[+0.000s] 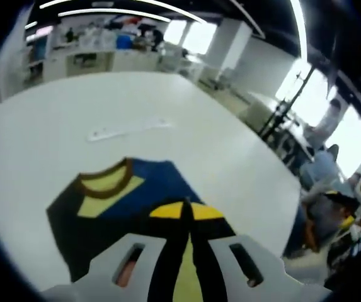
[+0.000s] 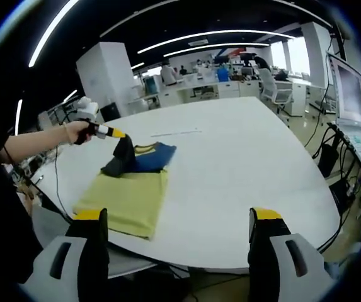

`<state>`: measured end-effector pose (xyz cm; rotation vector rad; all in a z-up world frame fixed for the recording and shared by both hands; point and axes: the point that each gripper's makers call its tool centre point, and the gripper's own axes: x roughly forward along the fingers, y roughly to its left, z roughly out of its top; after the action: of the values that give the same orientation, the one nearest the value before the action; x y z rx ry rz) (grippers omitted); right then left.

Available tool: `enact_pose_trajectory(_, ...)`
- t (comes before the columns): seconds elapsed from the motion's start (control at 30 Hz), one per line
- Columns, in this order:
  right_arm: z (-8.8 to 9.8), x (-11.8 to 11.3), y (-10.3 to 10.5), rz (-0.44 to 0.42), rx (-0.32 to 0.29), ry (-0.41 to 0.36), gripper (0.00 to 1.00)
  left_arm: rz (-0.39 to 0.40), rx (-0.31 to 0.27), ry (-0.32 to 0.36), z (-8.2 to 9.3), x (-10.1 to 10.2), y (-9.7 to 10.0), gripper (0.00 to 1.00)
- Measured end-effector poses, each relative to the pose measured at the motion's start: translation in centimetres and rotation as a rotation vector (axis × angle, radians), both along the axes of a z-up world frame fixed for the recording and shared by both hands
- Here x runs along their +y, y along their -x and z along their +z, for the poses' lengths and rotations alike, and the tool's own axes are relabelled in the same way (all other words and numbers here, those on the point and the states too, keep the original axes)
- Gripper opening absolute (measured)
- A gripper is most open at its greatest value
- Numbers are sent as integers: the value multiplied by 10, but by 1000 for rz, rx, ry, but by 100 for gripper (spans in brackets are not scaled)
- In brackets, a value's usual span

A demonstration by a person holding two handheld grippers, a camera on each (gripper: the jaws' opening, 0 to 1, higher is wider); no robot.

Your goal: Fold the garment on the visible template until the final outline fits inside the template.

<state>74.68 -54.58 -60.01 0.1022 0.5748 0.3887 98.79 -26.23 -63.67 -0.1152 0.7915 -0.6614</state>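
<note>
Yellow-tipped, dark-padded jaws of the left gripper pressed together on a dark fold of the garment, seen from directly behind in the left gripper view. Pinched cloth drawn up between the tips; blue and yellow body with a brown collar spread beyond and to the left on the white table.

Seen from the right gripper view: left gripper held in a hand, lifted over the far left end of the garment, a dark flap hanging from its tip in a raised peak. Yellow-green lower part lying flat toward the table's near edge, blue part behind it.

Right gripper well apart from the cloth, near the table's front edge, jaws spread wide with nothing between them. Garment up and left of it.
</note>
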Motion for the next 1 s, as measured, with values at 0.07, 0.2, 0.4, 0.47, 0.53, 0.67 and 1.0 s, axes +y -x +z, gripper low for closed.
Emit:
enact_pose_trajectory(0.07, 0, -1, 0, -2, 0, 1, 93, 1, 11, -3, -6, -5, -1, 0)
enact_pose_trajectory(0.2, -1, -3, -1, -3, 3, 5, 93, 5, 30, 0, -14, -16, -3, 0)
enact_pose_trajectory(0.4, -6, -6, -1, -7, 12, 4, 93, 25, 54, 1, -26, -33, -5, 0)
enact_pose_trajectory(0.47, -7, -8, -1, -9, 16, 4, 93, 25, 58, -9, -31, -39, -5, 0)
enact_pose_trajectory(0.53, -9, -9, 0, -9, 20, 4, 93, 29, 67, -13, -36, -45, -5, 0)
enact_pose_trajectory(0.67, -13, -14, 0, -14, 28, 6, 93, 33, 86, -28, -48, -53, -3, 0)
enact_pose_trajectory(1.0, -17, -23, 1, -27, 34, 1, 92, 47, 128, -53, -75, -77, -3, 0)
